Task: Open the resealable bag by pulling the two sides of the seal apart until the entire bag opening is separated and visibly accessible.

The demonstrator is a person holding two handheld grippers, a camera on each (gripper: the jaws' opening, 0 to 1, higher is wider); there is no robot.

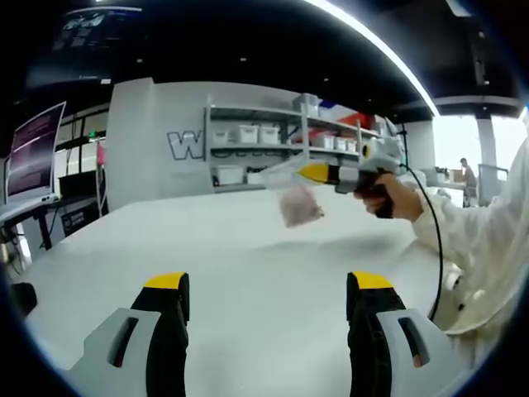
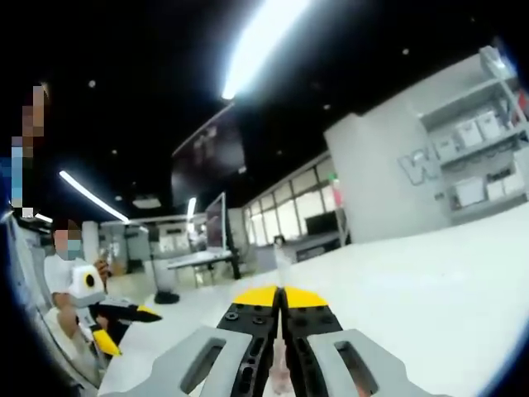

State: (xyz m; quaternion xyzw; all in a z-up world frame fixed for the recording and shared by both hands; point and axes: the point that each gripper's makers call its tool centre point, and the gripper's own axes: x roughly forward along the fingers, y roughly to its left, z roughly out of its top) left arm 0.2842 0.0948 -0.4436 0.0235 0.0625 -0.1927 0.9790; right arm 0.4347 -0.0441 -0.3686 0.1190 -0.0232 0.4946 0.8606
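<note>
Bag (image 1: 299,201) in right claw (image 1: 307,172), left claw (image 1: 269,285) agape.

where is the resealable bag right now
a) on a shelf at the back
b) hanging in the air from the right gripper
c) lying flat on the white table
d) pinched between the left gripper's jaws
b: in the left gripper view the bag dangles above the table from the shut right gripper, while the left gripper stands open.

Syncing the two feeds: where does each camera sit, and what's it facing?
Left gripper view: rides the left gripper, open, facing across the white table at the right gripper holding up a clear plastic bag; hand and white sleeve show.
Right gripper view: rides the right gripper, shut, tilted upward toward ceiling lights.
Shared: table, shelves with white bins.
</note>
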